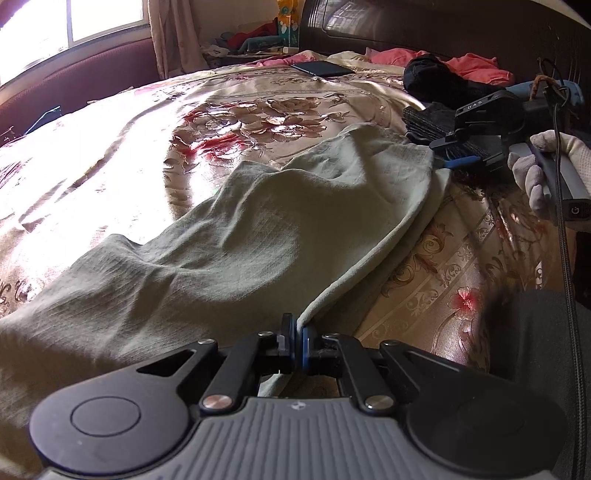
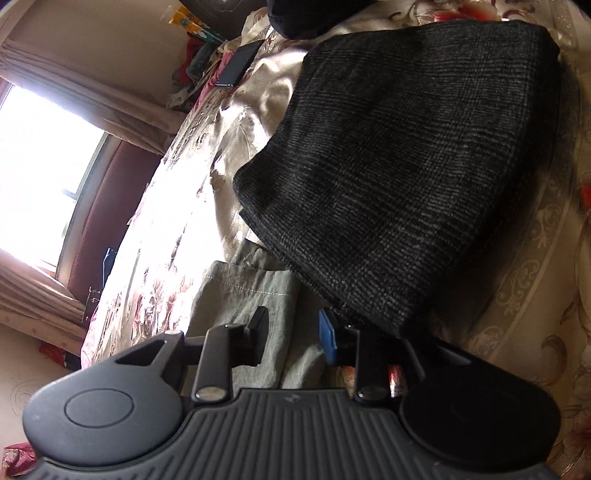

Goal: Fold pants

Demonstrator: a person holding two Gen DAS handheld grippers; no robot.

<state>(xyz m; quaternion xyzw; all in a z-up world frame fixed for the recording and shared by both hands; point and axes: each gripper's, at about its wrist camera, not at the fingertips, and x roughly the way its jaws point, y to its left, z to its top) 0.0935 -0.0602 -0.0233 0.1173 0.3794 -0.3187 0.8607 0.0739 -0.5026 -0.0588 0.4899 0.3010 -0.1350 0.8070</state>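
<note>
Grey-green pants (image 1: 229,240) lie spread across the floral bedspread (image 1: 122,155). My left gripper (image 1: 297,341) is shut on the pants' near right edge, close to the bed's front. My right gripper (image 1: 448,157) shows at the far right of the left wrist view, held by a gloved hand, at the pants' far hem corner. In the right wrist view that gripper (image 2: 293,334) is open, its jaws apart around the hem of the pants (image 2: 243,295), not closed on it.
A folded dark grey checked garment (image 2: 406,166) lies just beyond the hem. A black phone (image 1: 321,68) and pink and black clothes (image 1: 472,68) lie near the dark headboard (image 1: 424,26). A window (image 1: 55,26) and curtain are at the far left.
</note>
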